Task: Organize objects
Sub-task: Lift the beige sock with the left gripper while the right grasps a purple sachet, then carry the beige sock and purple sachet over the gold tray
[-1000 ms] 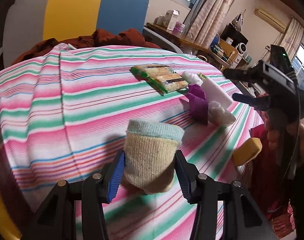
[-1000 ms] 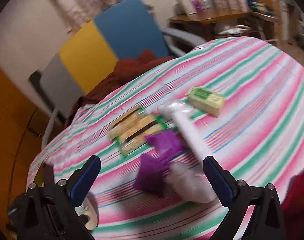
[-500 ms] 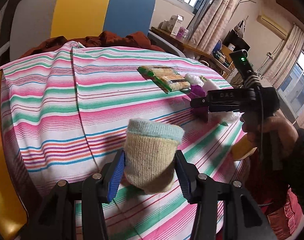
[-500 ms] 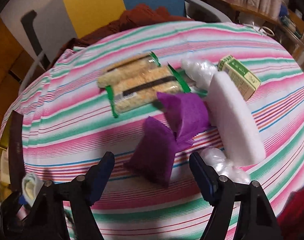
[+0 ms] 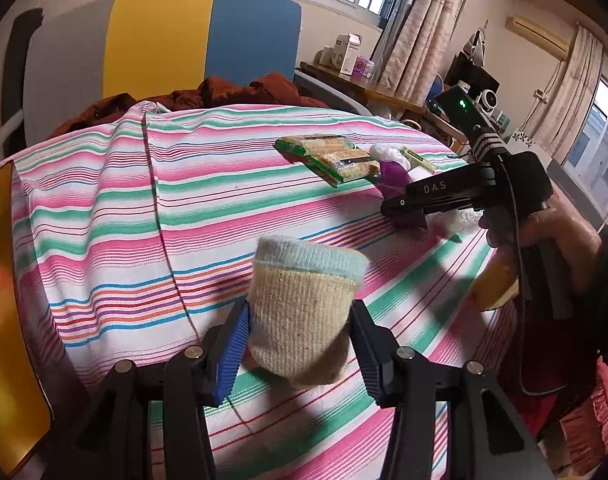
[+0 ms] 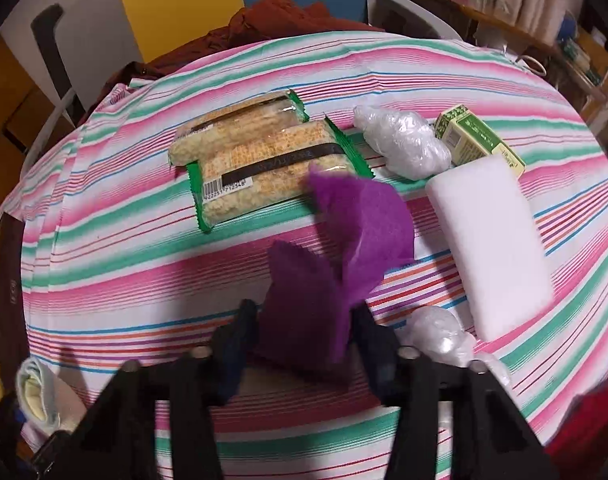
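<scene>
I see the striped cloth (image 5: 208, 208) covering the table. My left claw (image 5: 300, 332) is closed on a beige sock (image 5: 302, 312). My right claw (image 6: 304, 336) grips the purple pouch (image 6: 308, 304) beside 2 snack packs (image 6: 260, 160).

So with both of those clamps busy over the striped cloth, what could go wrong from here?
1. The right gripper pinches only the near end of the purple cloth; the loose far flap overlaps the snack packet and might drag it.
2. A crumpled plastic bag lies right beside those jaws and could snag.
3. The left gripper grips the sock low down, so it might slip out.
</scene>
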Demonstrator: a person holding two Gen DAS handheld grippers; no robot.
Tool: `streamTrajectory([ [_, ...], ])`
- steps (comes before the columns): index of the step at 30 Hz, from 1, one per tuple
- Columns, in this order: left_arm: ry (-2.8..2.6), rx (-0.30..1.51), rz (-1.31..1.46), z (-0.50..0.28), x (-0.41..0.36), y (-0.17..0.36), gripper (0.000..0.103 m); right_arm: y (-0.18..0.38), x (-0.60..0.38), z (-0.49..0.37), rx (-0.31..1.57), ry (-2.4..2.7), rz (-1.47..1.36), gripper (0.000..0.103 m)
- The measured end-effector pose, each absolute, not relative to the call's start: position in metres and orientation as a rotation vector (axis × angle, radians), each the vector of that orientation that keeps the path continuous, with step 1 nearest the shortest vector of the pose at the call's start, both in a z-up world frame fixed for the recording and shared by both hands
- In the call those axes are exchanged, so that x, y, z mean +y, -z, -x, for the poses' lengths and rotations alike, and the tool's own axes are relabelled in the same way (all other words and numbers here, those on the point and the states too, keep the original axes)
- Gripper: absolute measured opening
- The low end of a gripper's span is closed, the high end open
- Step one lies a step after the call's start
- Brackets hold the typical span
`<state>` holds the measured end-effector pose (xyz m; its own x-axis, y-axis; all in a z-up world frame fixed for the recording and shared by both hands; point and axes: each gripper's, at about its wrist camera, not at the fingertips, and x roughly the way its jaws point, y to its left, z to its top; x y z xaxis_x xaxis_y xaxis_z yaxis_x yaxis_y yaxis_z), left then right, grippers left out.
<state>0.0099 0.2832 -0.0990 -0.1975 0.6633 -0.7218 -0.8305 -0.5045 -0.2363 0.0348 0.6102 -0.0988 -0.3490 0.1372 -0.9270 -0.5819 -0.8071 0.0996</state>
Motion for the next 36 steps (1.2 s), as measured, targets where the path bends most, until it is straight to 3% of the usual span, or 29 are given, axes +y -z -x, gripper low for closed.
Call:
streamTrajectory([
  [16, -1.87, 0.282, 1.01, -0.006, 0.296, 0.102, 0.05, 0.096, 0.57, -0.025, 0.398, -2.363, 1.567, 0.044],
  [36, -2.166, 0.205, 0.872, -0.012, 0.217, 0.013, 0.05, 0.075, 0.55, -0.025, 0.306, -2.478, 1.496, 0.044],
])
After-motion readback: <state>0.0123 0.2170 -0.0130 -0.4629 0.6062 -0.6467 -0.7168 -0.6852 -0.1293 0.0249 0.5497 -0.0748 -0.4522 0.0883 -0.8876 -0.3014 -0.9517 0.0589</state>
